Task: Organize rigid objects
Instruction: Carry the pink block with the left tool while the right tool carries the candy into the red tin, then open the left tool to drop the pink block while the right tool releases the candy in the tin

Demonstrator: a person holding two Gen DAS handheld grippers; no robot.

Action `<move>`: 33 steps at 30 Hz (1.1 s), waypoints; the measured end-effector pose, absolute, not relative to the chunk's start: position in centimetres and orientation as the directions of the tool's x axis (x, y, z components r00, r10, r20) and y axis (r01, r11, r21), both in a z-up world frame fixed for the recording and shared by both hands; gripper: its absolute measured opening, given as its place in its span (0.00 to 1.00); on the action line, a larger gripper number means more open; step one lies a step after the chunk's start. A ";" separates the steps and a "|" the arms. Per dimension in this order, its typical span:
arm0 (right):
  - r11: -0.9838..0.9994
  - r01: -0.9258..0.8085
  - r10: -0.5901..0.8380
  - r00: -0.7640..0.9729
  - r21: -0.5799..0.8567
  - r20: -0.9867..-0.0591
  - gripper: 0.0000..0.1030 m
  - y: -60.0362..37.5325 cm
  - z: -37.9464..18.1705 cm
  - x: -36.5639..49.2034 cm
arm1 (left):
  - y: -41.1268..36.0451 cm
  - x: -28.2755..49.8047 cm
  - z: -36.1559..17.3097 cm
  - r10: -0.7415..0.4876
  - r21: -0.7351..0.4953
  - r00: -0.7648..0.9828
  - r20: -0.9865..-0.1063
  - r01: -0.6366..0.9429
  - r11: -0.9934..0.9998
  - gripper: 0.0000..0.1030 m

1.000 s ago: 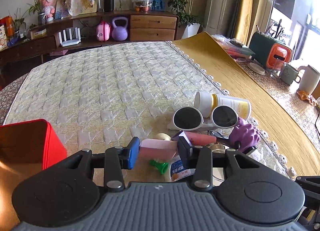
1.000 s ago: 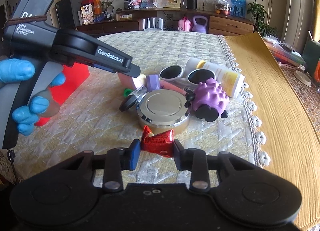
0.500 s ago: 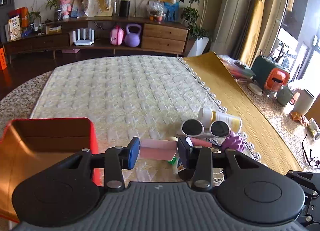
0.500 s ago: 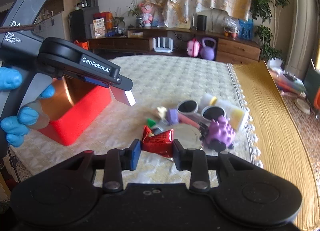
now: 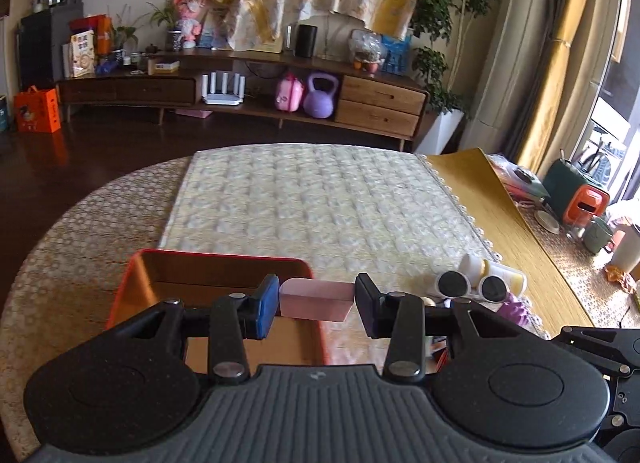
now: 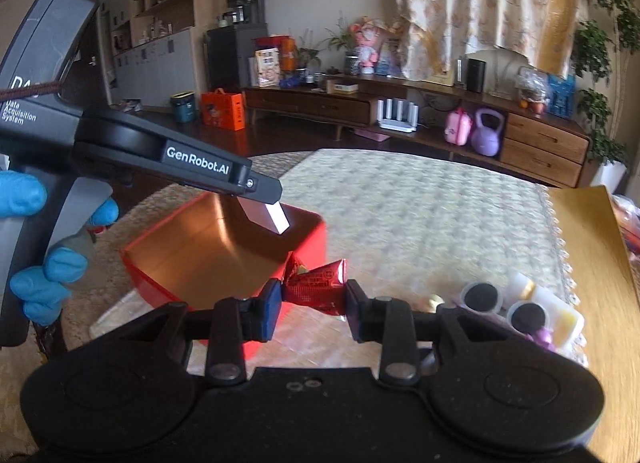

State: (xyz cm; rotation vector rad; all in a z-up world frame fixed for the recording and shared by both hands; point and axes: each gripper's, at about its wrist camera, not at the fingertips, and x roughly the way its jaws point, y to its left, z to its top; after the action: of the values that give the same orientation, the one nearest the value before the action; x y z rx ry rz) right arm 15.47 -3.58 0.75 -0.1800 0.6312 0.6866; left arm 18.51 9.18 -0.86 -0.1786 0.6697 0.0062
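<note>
My left gripper (image 5: pixel 316 299) is shut on a pink block (image 5: pixel 314 299) and holds it in the air over the right edge of the open red box (image 5: pixel 168 263). In the right wrist view the left gripper (image 6: pixel 266 205) hangs over the red box (image 6: pixel 308 235) with the pink block (image 6: pixel 276 219) in it. My right gripper (image 6: pixel 312 301) is shut on a red foil packet (image 6: pixel 316 289), held in the air to the right of the box. A pile with white sunglasses (image 5: pixel 466 287) and a white bottle (image 5: pixel 508 273) lies on the cloth at the right.
A quilted cream cloth (image 5: pixel 320 203) covers the round table. A yellow mat (image 5: pixel 520 231) lies along its right side. A purple spiky toy (image 5: pixel 518 309) sits by the sunglasses. Mugs and a green-orange holder (image 5: pixel 576 199) stand at the far right.
Both grippers have risen and moved left, away from the pile. The pink block now hangs over the red box, and the red packet is near the box's right side.
</note>
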 end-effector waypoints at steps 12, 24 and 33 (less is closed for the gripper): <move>0.685 -0.726 0.558 0.474 0.057 -0.681 0.32 4.6 -1.6 17.9 | 15.9 20.0 -3.4 0.023 -0.131 0.733 -0.680 -0.152 0.980 0.40; 0.664 -0.747 0.495 0.402 0.038 -0.770 0.32 9.9 -5.7 20.6 | 18.2 23.6 -6.9 0.051 -0.094 0.676 -0.735 -0.176 0.980 0.40; 0.666 -0.743 0.482 0.363 0.065 -0.798 0.32 10.7 -7.1 20.9 | 18.2 24.9 -8.9 0.031 -0.099 0.643 -0.765 -0.164 0.981 0.40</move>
State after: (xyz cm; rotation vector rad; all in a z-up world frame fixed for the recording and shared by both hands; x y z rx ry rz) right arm 20.90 10.73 -7.13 -0.3320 0.8966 0.8069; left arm 24.91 18.19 -8.90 -0.1648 0.8667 0.1115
